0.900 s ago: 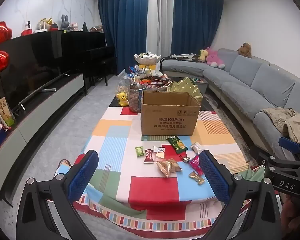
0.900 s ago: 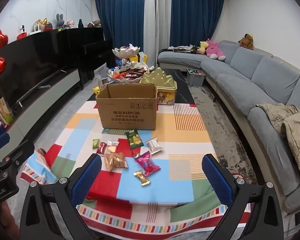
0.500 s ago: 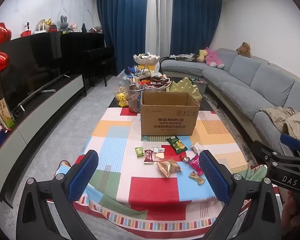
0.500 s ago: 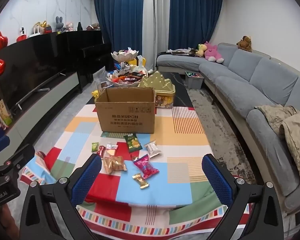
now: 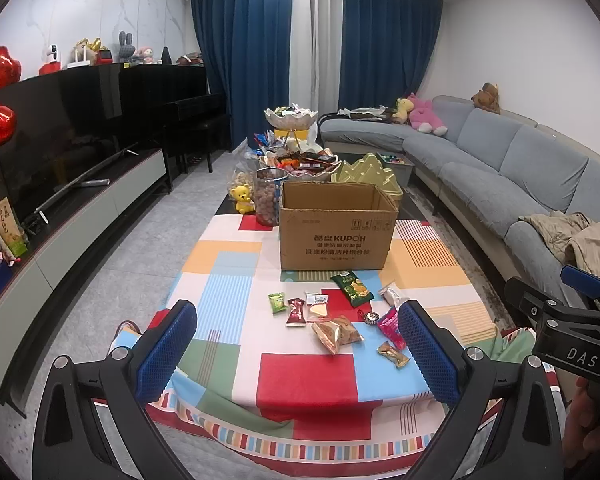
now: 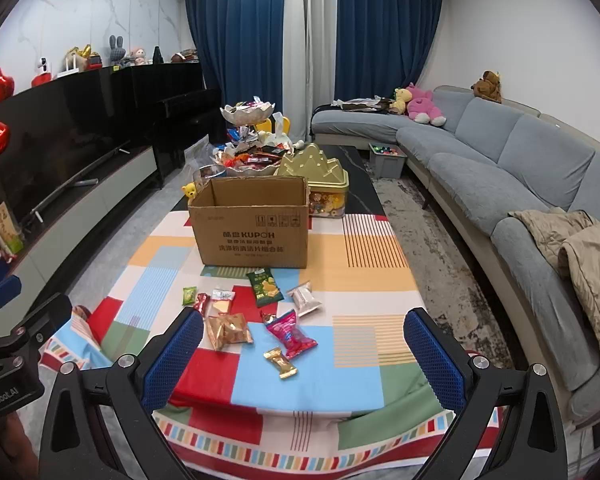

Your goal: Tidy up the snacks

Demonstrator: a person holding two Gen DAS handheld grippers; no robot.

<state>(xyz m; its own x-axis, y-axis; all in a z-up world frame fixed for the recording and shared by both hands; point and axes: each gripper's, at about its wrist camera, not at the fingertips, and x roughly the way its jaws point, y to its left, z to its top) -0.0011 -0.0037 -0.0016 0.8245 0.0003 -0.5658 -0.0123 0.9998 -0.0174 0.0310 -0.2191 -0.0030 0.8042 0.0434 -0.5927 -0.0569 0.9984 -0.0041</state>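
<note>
Since a moment ago your view has barely shifted. Both the left tool (image 5: 298,344) and the right tool (image 6: 304,354) gape wide, empty. The snacks (image 6: 256,316) lie scattered before the cardboard box (image 6: 254,222) on the table (image 6: 364,252), its right side bare.

Both wrist views face downward over the table (image 5: 308,380); shared snacks (image 6: 290,334).

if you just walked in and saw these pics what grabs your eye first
Most likely the open cardboard box standing in the middle of the bright patchwork tablecloth, with a scatter of small snack packets lying loose in front of it. Behind the box rises a tiered stand heaped with sweets, beside a gold mountain-shaped tin. At the bottom, the left gripper and right gripper frame the scene, both wide open and empty.
</note>
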